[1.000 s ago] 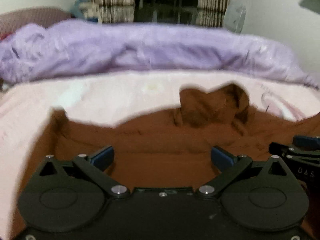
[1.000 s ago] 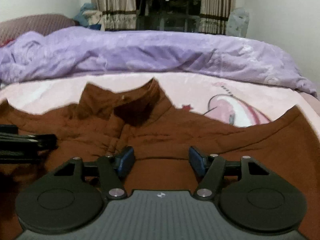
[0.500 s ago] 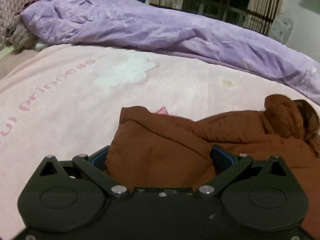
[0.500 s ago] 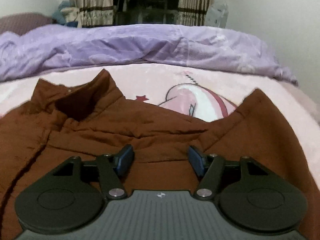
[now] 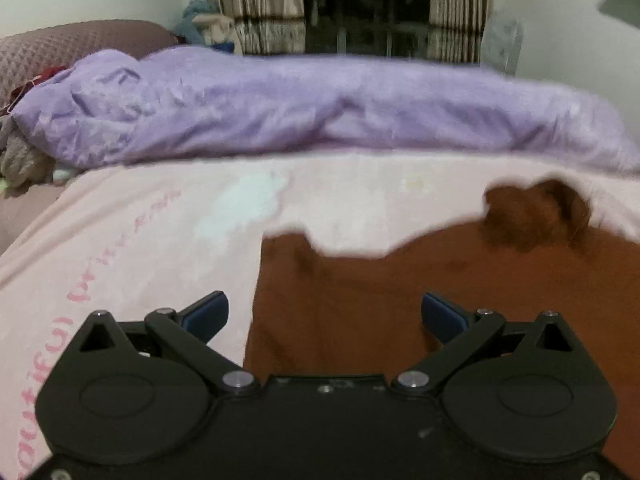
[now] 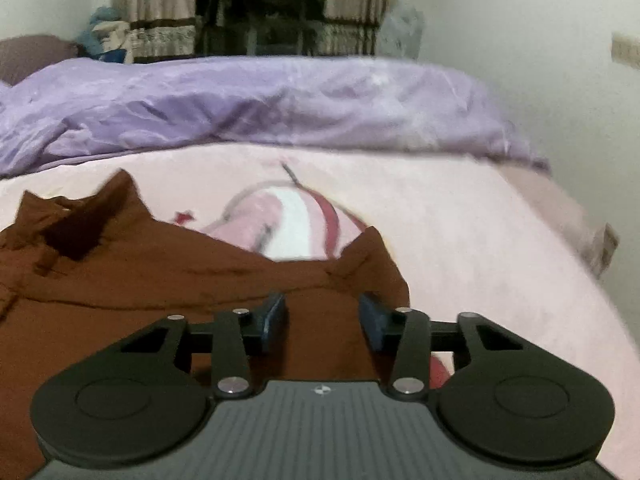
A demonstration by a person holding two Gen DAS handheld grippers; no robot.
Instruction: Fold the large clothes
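Left gripper [image 5: 324,318] jaws apart over jacket [image 5: 400,300] edge; right gripper [image 6: 322,322] jaws, just closing, straddle its shoulder, not yet clamped, for folding.

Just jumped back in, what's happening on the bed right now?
A person is working a brown jacket spread on the pink blanket, with tongs in each hand. The left tongs stand wide open over the jacket's left edge, gripping nothing. The right tongs have just been closing, with brown fabric near the jacket's right corner between the pads; whether they already pinch it is unclear. The collar lies towards the purple duvet. No fold is visible yet.
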